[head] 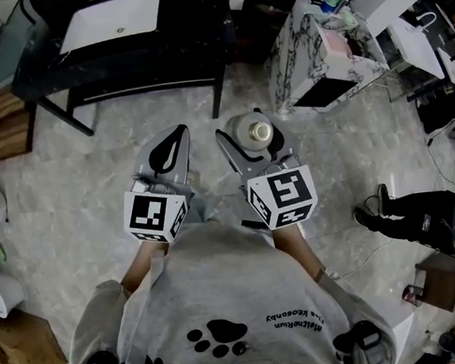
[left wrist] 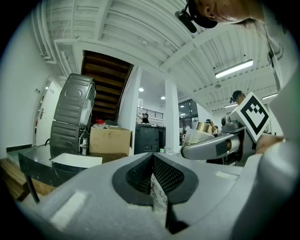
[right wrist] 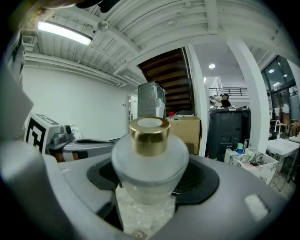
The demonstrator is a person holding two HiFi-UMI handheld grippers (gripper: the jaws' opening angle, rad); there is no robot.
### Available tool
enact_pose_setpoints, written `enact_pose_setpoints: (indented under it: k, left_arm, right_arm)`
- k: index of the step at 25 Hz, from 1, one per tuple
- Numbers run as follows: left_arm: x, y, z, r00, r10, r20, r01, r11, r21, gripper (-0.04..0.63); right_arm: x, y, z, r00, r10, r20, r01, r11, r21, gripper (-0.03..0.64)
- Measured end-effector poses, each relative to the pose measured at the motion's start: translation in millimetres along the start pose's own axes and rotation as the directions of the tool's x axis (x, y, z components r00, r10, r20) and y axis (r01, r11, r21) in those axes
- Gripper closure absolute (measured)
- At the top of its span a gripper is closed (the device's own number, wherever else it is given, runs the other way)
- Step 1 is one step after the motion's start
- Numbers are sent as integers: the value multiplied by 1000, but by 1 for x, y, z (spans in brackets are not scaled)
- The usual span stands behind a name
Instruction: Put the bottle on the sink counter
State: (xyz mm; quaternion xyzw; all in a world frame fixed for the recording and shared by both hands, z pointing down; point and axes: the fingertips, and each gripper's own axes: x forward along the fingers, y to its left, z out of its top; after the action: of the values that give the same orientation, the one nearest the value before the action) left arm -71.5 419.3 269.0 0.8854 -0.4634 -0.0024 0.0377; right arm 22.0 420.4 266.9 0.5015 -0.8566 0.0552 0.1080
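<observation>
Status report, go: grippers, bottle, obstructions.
Right gripper shut on bottle, upright. Left gripper shut, empty. Sink counter ahead, bottle not yet there. No obstruction seen between.

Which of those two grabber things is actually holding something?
The right gripper: its jaws clasp a frosted, gold-capped bottle. The left gripper is shut on nothing.

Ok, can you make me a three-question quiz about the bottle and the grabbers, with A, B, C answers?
1. Where is the bottle? A) in a basket B) in the right gripper C) on a chair
2. What colour is its cap? A) gold B) red C) blue
3. How is the left gripper? A) shut, empty B) wide open C) holding a cup

Answers: 1 B, its jaws clamp the frosted body. 2 A, shiny gold on top. 3 A, its jaws meet, nothing between.
</observation>
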Motion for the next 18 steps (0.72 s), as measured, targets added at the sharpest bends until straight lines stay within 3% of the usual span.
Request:
enact_pose_setpoints:
  k: [18]
  left_arm:
    - [136, 126, 12, 996, -85, -13, 85, 996, 8, 593]
  right_arm:
    - [163, -63, 36, 997, -70, -17, 70, 997, 21, 282]
